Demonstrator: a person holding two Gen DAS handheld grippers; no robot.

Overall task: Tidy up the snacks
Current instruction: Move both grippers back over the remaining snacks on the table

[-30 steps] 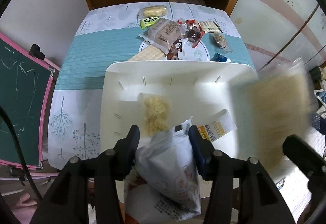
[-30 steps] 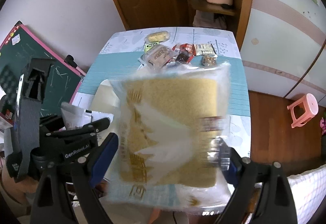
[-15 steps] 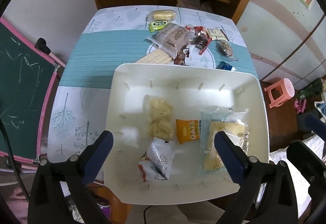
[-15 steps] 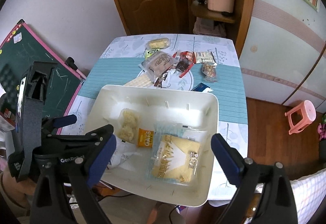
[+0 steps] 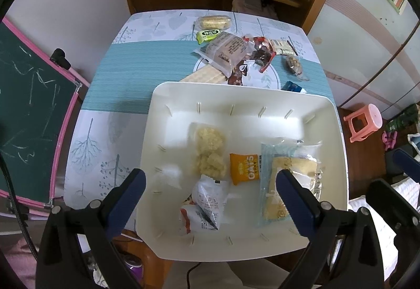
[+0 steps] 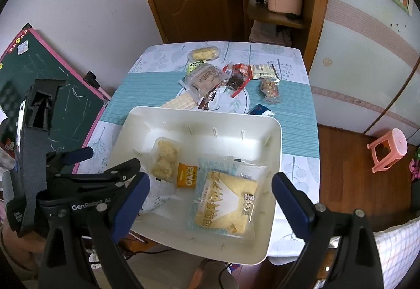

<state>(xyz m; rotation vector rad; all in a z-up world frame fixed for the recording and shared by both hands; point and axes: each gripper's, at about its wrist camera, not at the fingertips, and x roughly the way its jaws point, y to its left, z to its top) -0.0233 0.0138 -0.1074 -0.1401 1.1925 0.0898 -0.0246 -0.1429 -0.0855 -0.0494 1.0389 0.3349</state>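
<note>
A white bin [image 5: 236,94] [image 6: 274,147] sits at the table's near edge. In it lie a rice cracker pack [image 5: 210,148] [image 6: 165,160], an orange OATS packet [image 5: 244,168] [image 6: 187,174], a white pouch [image 5: 207,202] and a large clear pack of yellow cake [image 5: 288,181] [image 6: 225,202]. My left gripper [image 5: 210,184] is open and empty above the bin's near side. My right gripper [image 6: 210,186] is open and empty above the cake pack. A pile of loose snacks [image 5: 233,52] [image 6: 223,78] lies on the table beyond the bin.
A green chalkboard with a pink frame [image 5: 31,115] [image 6: 52,73] leans left of the table. A pink stool [image 5: 363,122] [image 6: 388,152] stands on the floor to the right. A wooden door and a shelf [image 6: 281,0] are behind the table.
My left gripper let go of the white pouch and my right let go of the cake pack; both now lie in the bin. Both grippers opened wide and pulled back above it.
</note>
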